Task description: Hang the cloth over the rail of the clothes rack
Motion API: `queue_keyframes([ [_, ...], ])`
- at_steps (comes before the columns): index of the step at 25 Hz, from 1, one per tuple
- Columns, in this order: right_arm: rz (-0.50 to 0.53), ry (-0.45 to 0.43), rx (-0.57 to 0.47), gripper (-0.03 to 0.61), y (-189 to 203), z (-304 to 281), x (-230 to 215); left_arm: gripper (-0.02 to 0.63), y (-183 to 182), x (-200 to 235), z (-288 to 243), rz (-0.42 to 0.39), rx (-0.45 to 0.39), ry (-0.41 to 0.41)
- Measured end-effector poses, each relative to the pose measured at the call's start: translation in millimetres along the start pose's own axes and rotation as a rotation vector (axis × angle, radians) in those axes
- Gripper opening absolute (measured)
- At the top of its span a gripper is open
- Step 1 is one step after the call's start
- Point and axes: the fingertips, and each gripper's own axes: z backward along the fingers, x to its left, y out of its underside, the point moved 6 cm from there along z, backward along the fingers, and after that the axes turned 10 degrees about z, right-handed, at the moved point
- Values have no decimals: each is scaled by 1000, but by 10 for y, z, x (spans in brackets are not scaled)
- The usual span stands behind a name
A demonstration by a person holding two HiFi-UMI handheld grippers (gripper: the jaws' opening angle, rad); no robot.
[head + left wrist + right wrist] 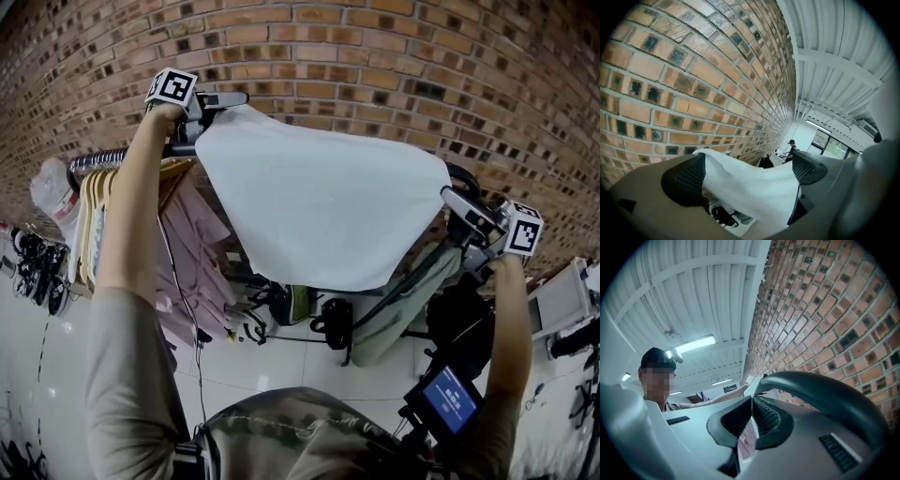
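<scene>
**Pale cloth, stretched between two grippers**

The left gripper (747, 171) is clenched on a bunched corner of the smooth white cloth (319, 202). The right gripper (751, 420) is pinched on its thin edge. The cloth is held spread at frame centre. A metal rail (98, 159) is seen at upper left, hung with pale hangers (94, 192) and pink garments (192, 234). A rough brick wall (375, 56) is behind and a white tiled floor (281, 375) below.

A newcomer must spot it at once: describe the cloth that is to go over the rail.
Find the brick wall, then the clothes rack of hangered garments before it. There the white cloth is spread in the air between the left hand-held gripper and the right hand-held gripper. Unlike them it is a broad flat sheet on no hanger.
</scene>
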Motion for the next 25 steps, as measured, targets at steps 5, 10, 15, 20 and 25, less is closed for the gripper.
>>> queue_keyframes([
  [5,-9,4,8,14,48,49,-7,600,-157,101,149,-30,-153,-71],
  [10,-12,-17,32,14,116,-36,-38,600,-119,-127,-99,-97,-102,2],
  [15,131,-27,69,14,117,-67,25,600,-100,-283,-123,-136,-110,60],
  [20,192,-2,109,15,129,-65,37,600,-212,-490,-5,-282,-233,73],
  [25,214,47,137,126,190,-21,75,512,-222,-653,-2,-397,-242,32],
])
